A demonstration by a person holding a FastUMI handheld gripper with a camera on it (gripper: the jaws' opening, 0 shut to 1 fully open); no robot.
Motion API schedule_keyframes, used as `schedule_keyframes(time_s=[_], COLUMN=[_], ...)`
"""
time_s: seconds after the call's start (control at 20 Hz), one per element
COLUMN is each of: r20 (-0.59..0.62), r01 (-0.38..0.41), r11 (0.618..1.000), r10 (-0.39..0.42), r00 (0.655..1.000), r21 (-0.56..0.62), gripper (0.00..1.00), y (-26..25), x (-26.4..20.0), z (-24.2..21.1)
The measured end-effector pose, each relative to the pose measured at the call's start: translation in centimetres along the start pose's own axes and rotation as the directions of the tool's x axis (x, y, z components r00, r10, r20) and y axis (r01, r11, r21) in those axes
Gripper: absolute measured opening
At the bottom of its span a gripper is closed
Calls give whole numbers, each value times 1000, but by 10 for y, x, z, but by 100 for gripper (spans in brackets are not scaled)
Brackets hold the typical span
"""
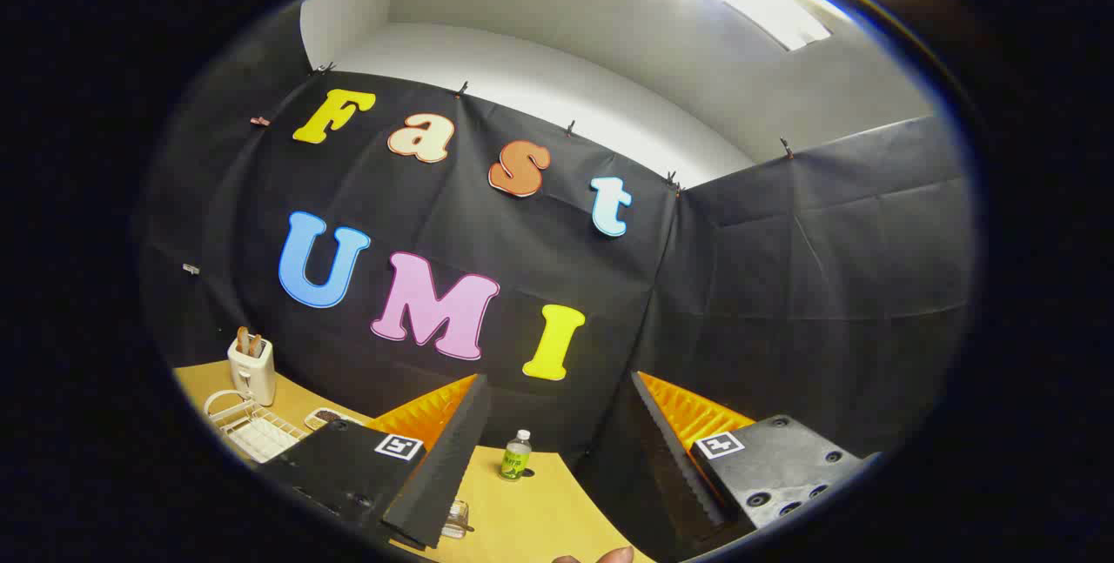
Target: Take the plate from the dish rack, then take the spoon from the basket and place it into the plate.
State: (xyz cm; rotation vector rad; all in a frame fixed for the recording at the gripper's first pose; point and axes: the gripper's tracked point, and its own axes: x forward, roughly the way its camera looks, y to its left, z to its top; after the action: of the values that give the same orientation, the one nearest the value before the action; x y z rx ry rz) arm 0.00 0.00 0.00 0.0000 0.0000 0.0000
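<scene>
Dish rack (252,428) – left of gripper (557,450) (jaws apart) – bottle (515,456) between fingers

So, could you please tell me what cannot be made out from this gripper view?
- Dish rack: partly cut off behind the left finger; whether a plate sits in it is unclear.
- Holder: its brown contents are too small to identify.
- Glass item by the left finger: mostly hidden.
- Bottle: label too small.
- Gripper: fingers open, holding nothing.
</scene>
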Motion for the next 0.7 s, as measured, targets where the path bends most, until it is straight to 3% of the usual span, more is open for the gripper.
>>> schedule_keyframes(time_s=[0.7], r20=[-195], r01=[-22], r11=[999], r10=[26], r00=[980], r21=[23], gripper=[97], y=[42], x=[4], z=[-65])
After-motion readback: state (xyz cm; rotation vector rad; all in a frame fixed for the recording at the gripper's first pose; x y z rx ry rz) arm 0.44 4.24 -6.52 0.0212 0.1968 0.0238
